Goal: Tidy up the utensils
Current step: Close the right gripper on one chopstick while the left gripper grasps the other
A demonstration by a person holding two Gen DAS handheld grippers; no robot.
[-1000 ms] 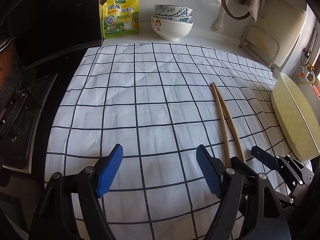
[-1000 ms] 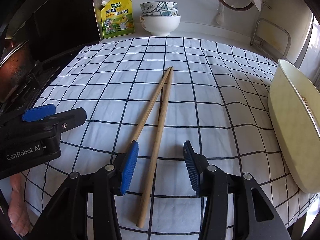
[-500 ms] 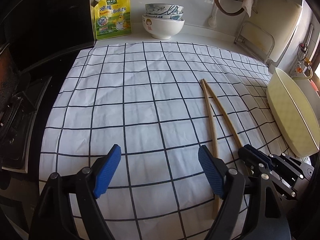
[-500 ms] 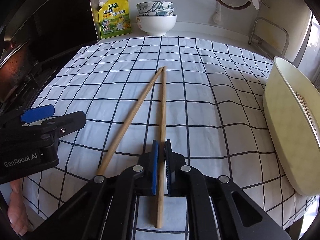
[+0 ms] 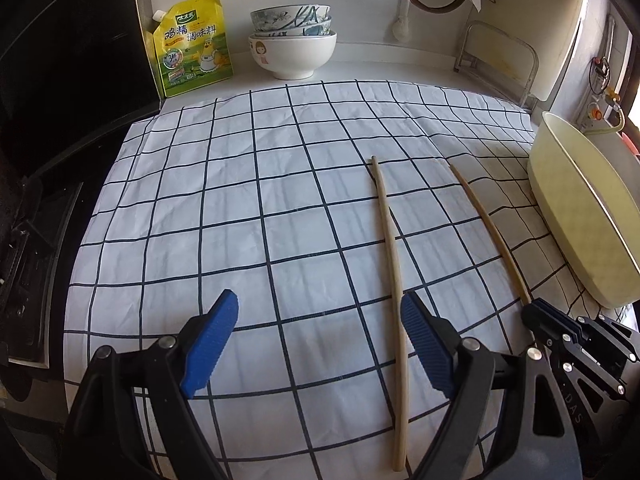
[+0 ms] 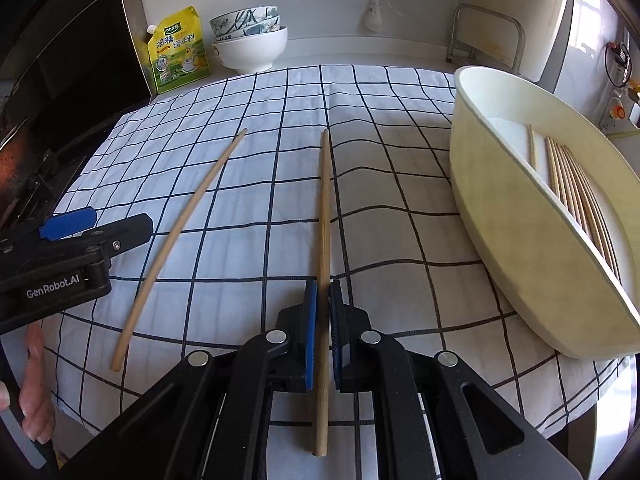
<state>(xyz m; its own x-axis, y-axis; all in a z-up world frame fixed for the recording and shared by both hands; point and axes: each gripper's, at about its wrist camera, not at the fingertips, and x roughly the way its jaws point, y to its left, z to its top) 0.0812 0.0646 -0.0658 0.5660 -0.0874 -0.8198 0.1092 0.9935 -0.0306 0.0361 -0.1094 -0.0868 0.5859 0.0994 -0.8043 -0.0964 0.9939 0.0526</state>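
Two wooden chopsticks are on the checked cloth. My right gripper point(image 6: 322, 292) is shut on one chopstick point(image 6: 325, 208), which sticks out ahead between the blue pads toward the cream oval tray point(image 6: 500, 216); the same held chopstick point(image 5: 490, 232) and right gripper point(image 5: 534, 306) show in the left wrist view. The other chopstick point(image 5: 390, 248) lies flat on the cloth, just inside my left gripper's right pad. My left gripper point(image 5: 318, 316) is still opening, with only cloth between its pads. That loose chopstick point(image 6: 180, 240) lies left of the held one. Several chopsticks point(image 6: 576, 188) lie in the tray.
Stacked bowls point(image 5: 294, 44) and a yellow seasoning pouch point(image 5: 192, 46) stand at the back of the counter. A dark stove point(image 5: 36, 240) borders the cloth on the left. A metal rack point(image 5: 500, 60) stands at the back right. A person's hand point(image 6: 34, 392) holds the left gripper.
My right gripper closed on one chopstick and carried it right, away from the other and closer to the tray. The left gripper moved toward the loose chopstick and opened a little wider.
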